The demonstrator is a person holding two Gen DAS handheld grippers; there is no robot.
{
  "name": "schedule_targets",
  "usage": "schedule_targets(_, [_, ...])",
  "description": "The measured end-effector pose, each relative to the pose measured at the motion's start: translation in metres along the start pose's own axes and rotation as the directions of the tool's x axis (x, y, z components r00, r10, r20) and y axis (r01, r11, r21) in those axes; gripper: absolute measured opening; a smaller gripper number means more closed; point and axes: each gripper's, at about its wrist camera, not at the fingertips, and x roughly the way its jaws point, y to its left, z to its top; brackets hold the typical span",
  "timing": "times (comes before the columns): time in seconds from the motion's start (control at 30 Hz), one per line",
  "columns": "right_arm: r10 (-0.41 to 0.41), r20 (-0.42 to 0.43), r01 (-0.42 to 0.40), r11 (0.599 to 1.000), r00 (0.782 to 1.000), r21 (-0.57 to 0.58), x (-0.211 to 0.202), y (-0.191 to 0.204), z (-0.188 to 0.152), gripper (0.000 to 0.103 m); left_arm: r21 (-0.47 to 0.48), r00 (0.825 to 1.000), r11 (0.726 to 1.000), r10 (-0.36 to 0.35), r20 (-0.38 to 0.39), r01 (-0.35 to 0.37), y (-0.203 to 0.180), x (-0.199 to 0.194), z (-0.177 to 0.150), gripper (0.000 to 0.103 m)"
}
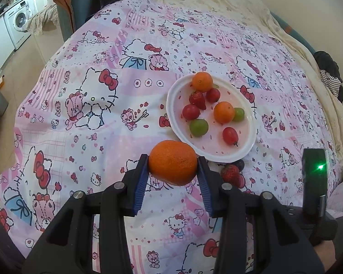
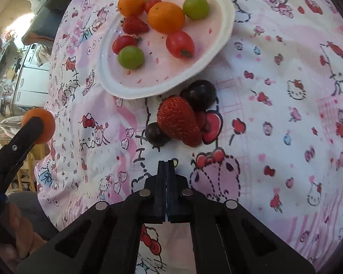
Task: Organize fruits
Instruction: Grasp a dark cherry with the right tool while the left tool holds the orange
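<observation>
Orange mandarin [image 1: 172, 166] sitting clamped in left gripper [image 1: 172, 171] jaws; right gripper [image 2: 166, 166] jaws together, empty. Holding on plate [image 1: 247, 146]: two mandarins, three tomatoes, two green grapes, one strawberry.

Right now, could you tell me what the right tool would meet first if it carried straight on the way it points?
Probably the small dark fruit beside the strawberry on the bedspread, just ahead of the shut right tool; depth is unclear.

Strawberry [image 1: 230, 174] and dark grape [image 1: 240, 164] below the plate [image 1: 171, 105] are partly hidden by the left gripper's finger [image 1: 204, 182]. Orange [image 2: 42, 125] is half covered by that gripper in the right wrist view. Plate's top rim is cut off there.
</observation>
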Motion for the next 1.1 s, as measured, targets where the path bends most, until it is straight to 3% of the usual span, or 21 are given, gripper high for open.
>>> schedule_targets(0.03, [0.018,0.010,-0.018,1.000,1.000,-0.010,-0.002,0.003,0.001,0.000,0.001,1.000,1.000,0.000,0.000,0.000,0.000,0.000,0.000,0.037])
schedule_targets(0.13, [0.051,0.003,-0.051,0.999,0.999,0.017,-0.001,0.011,0.006,0.015,0.001,1.000,1.000,0.004,0.005,-0.004,0.000,-0.001,-0.001,0.037])
schedule_targets(0.2, [0.030,0.036,-0.032,0.999,0.999,0.036,-0.002,0.014,0.007,0.044,-0.009,1.000,1.000,0.004,0.008,-0.004,0.002,-0.002,0.000,0.037])
schedule_targets(0.23, [0.012,0.056,-0.015,0.998,0.998,0.061,-0.001,0.015,0.010,0.048,-0.017,1.000,1.000,0.003,0.009,-0.003,0.003,-0.003,0.001,0.037])
schedule_targets(0.37, [-0.042,0.048,0.031,0.975,0.998,0.219,0.017,0.011,0.017,0.049,-0.053,1.000,0.999,-0.009,0.018,0.010,0.008,-0.008,0.004,0.037])
schedule_targets(0.43, [-0.115,0.070,0.095,0.964,0.991,0.250,0.022,0.019,0.018,0.046,-0.064,1.000,0.998,-0.010,0.026,0.011,0.010,-0.011,0.006,0.037])
schedule_targets(0.57, [-0.263,0.097,0.234,0.943,0.960,0.236,0.032,0.037,0.020,0.043,-0.066,1.000,0.998,0.012,0.027,-0.010,0.014,-0.015,0.009,0.037])
schedule_targets(0.63, [-0.305,0.104,0.277,0.935,0.947,0.219,0.036,0.040,0.019,0.036,-0.070,1.000,0.997,0.025,0.014,-0.024,0.017,-0.015,0.010,0.037])
schedule_targets(0.67, [-0.322,0.103,0.296,0.933,0.941,0.206,0.037,0.040,0.018,0.028,-0.071,1.000,0.997,0.029,0.008,-0.028,0.019,-0.014,0.010,0.037])
schedule_targets(0.8, [-0.289,0.099,0.275,0.952,0.952,0.135,0.035,0.036,0.016,0.026,-0.097,0.999,0.995,0.033,-0.024,-0.035,0.027,-0.008,0.011,0.037])
schedule_targets(1.1, [-0.124,0.117,0.121,0.992,0.985,0.030,-0.018,0.024,-0.010,0.027,-0.074,0.998,0.996,0.052,-0.036,-0.054,0.022,-0.002,0.006,0.037])
